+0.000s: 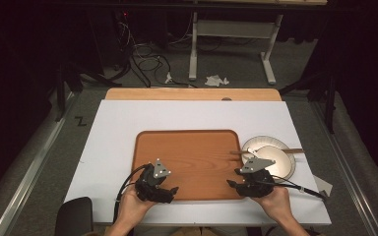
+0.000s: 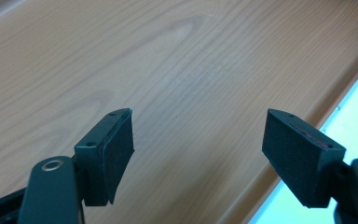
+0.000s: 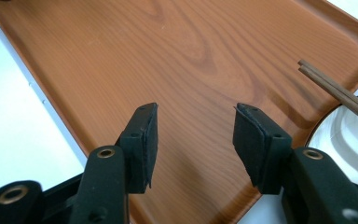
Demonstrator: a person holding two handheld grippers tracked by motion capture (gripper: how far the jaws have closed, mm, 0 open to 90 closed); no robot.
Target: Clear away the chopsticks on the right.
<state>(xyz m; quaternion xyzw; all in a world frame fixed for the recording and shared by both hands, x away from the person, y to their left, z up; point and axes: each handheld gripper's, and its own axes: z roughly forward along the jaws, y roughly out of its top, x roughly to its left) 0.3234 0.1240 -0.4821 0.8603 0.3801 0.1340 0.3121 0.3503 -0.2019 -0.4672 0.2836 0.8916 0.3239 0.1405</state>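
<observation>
- The tray (image 1: 192, 157) is a wide, shallow rectangle with rounded corners and a low raised rim, coloured a warm orange-brown with printed wood grain: long streaks and a few oval knots show clearly in both gripper views.
- It lies flat in the middle of the counter (image 1: 118, 123), on the white sheet that covers it, with its long side across the person's front; its surface is bare.
- The left gripper (image 1: 170, 191) hovers over the tray's near left corner; in the left gripper view its jaws stand wide apart with nothing but the wooden surface (image 2: 177, 70) between them, and the tray's rim and the white sheet show at the right.
- The right gripper (image 1: 232, 183) hangs over the near right corner, jaws likewise spread and gripping nothing, above the tray (image 3: 182, 51).
- Just beside the tray's right edge sits a pale round plate (image 1: 280, 164) with a dark rim.
- A pair of brown chopsticks (image 1: 290, 151) rests across that plate, its tips reaching over the tray's right rim (image 3: 326, 84).
</observation>
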